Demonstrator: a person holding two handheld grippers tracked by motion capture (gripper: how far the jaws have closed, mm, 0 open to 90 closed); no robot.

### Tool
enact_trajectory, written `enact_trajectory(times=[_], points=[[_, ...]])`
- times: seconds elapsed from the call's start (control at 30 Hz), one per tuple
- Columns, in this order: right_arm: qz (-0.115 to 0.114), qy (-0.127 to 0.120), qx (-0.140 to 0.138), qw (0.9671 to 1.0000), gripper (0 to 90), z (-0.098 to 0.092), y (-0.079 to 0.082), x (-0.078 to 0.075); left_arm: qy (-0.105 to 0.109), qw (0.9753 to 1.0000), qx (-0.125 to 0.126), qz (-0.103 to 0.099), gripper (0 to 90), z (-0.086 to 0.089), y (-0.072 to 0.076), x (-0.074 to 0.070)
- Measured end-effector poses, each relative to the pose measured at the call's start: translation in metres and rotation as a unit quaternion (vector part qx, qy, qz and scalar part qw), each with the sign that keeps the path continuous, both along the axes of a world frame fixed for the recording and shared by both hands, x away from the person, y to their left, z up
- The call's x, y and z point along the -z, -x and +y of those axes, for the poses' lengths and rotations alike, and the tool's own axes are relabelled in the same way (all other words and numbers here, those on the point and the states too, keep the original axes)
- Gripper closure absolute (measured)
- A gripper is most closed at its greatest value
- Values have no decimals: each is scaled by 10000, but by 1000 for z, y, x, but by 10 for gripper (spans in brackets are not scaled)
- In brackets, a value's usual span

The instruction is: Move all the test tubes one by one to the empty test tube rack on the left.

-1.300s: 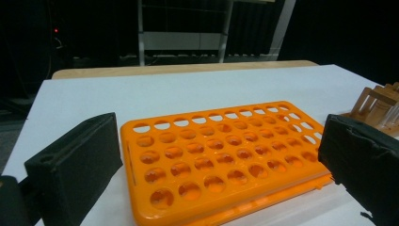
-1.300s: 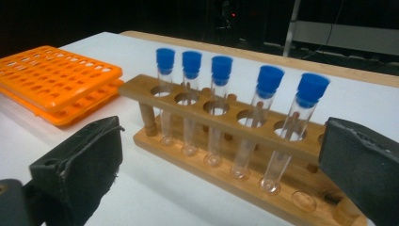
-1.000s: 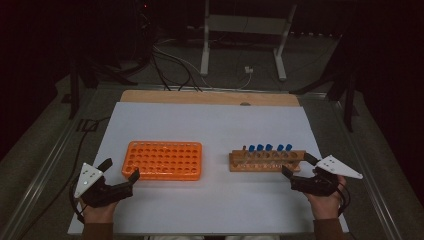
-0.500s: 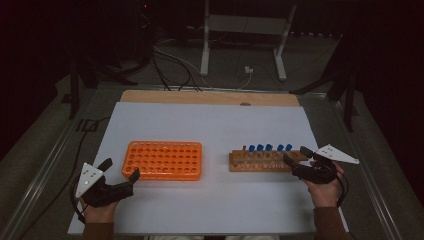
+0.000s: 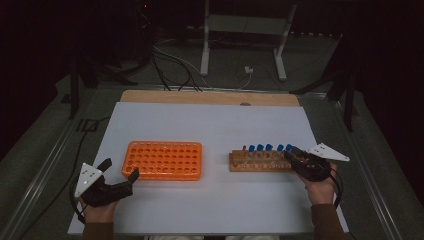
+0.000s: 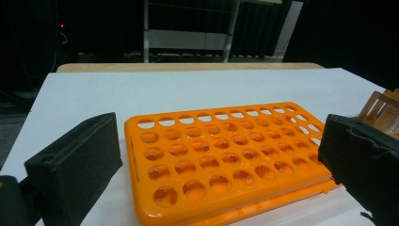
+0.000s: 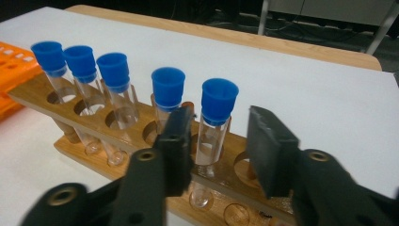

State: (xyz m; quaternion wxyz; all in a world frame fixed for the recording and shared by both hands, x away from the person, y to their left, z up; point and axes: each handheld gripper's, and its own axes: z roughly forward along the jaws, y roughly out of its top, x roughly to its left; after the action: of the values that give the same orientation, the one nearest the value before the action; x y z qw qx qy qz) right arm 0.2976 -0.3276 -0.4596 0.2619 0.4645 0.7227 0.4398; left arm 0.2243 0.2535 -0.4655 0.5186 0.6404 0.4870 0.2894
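Right gripper view: capped tube (image 7: 214, 123) stands between right gripper (image 7: 219, 150) jaws.

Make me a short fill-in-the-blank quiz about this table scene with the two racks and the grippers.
1. The capped tubes standing in the wooden rack number ____.
2. The tubes' caps are coloured ____.
3. The right gripper has its open jaws on either side of a tube at the rack's ____ end in the high view.
4. The holes of the orange rack, near the open left gripper, hold ____ tubes.

Missing words: five; blue; right; no
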Motion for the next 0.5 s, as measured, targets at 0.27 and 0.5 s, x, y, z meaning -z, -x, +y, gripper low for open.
enact_trajectory(times=[0.27,0.5], points=[[-17,0,21,10000,705,5,-6,6,-38,10000,-8,0,5,-1,0,0],[-101,20,11,9999,761,9,-6,8,-166,9998,15,55,5,-3,0,0]])
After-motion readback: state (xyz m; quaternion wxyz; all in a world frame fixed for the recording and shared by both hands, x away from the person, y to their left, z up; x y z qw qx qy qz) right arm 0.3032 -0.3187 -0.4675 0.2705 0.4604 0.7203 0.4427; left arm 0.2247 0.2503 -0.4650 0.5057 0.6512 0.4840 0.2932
